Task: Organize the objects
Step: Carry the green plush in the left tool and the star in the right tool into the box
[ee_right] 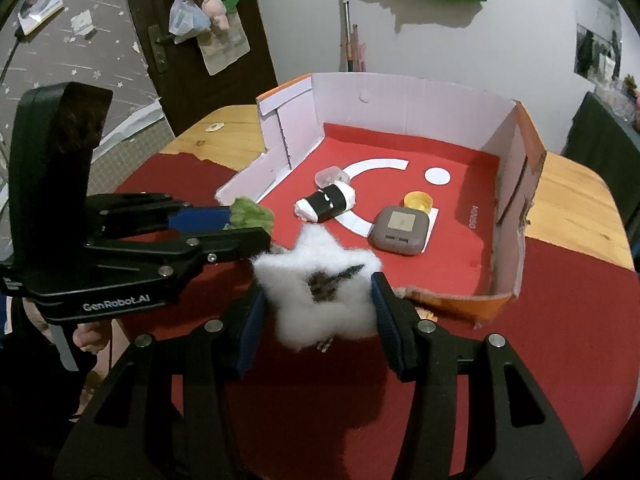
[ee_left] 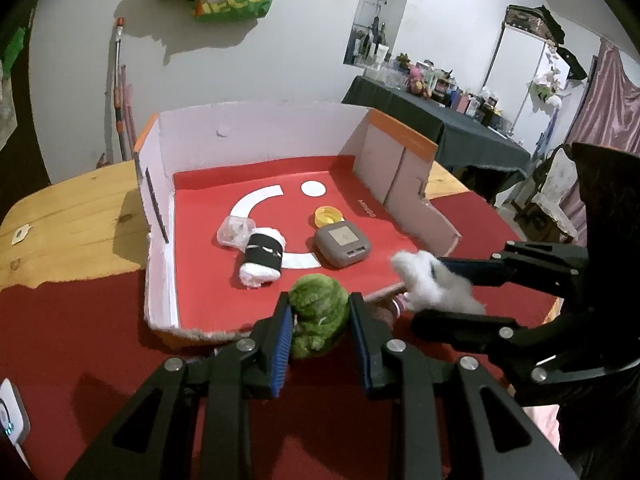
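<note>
L gripper (ee_left: 318, 322) clamped on green plush (ee_left: 318, 308), R gripper (ee_right: 318, 308) closed partway on white fluffy star (ee_right: 320, 292); both at near edge of box (ee_right: 400, 92). Soft, light, squashy; grip mid-body, likely won't slip.

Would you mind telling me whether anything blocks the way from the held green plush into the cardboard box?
Only the box's torn low front wall lies between the green plush and the red floor; beyond it, floor is bare before the rolled cloth.
</note>
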Action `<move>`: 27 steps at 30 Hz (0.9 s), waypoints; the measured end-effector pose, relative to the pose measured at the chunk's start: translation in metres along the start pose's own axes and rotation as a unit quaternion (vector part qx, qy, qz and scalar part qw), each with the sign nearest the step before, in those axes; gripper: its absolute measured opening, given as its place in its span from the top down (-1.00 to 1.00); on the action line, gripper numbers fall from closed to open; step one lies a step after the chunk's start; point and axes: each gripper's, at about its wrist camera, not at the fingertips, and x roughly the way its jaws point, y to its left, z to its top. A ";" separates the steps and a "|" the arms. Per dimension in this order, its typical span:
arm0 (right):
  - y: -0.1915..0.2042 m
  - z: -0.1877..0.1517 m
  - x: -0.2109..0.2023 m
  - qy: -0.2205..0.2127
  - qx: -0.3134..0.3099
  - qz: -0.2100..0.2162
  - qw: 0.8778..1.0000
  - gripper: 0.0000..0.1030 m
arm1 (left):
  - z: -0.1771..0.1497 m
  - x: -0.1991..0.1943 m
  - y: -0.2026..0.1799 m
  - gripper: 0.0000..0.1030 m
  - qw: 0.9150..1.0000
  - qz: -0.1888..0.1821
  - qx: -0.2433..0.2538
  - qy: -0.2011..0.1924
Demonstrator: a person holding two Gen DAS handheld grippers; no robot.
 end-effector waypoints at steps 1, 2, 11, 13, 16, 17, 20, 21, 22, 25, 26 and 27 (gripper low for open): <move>-0.003 0.004 0.002 0.005 0.000 0.003 1.000 0.06 | 0.002 0.002 0.001 0.45 1.000 -0.002 -0.001 0.003; -0.004 0.006 0.003 0.008 0.000 0.005 1.000 0.06 | 0.005 0.004 0.003 0.45 1.000 -0.004 -0.002 0.006; -0.023 0.028 0.034 0.063 -0.003 0.017 0.998 0.06 | 0.020 0.030 0.022 0.45 0.999 -0.014 -0.009 0.045; -0.025 0.030 0.043 0.074 -0.002 0.022 0.997 0.06 | 0.020 0.037 0.025 0.45 0.998 -0.014 -0.008 0.053; -0.029 0.032 0.053 0.085 0.003 0.027 0.996 0.06 | 0.019 0.046 0.029 0.45 0.997 -0.023 -0.010 0.066; -0.030 0.033 0.055 0.087 0.004 0.028 0.996 0.06 | 0.018 0.048 0.029 0.45 0.997 -0.026 -0.009 0.069; -0.032 0.035 0.064 0.095 0.007 0.034 0.995 0.06 | 0.018 0.055 0.031 0.45 0.996 -0.031 -0.007 0.080; -0.033 0.036 0.066 0.098 0.007 0.035 0.995 0.06 | 0.018 0.058 0.032 0.45 0.996 -0.033 -0.007 0.085; -0.033 0.036 0.068 0.100 0.007 0.035 0.994 0.06 | 0.018 0.060 0.033 0.45 0.996 -0.035 -0.007 0.087; -0.035 0.037 0.075 0.110 0.010 0.044 0.993 0.06 | 0.016 0.065 0.037 0.45 0.994 -0.041 -0.007 0.098; -0.035 0.037 0.077 0.113 0.011 0.047 0.992 0.06 | 0.016 0.067 0.038 0.45 0.994 -0.042 -0.006 0.102; -0.035 0.036 0.080 0.116 0.010 0.050 0.992 0.06 | 0.015 0.068 0.039 0.45 0.994 -0.042 -0.004 0.103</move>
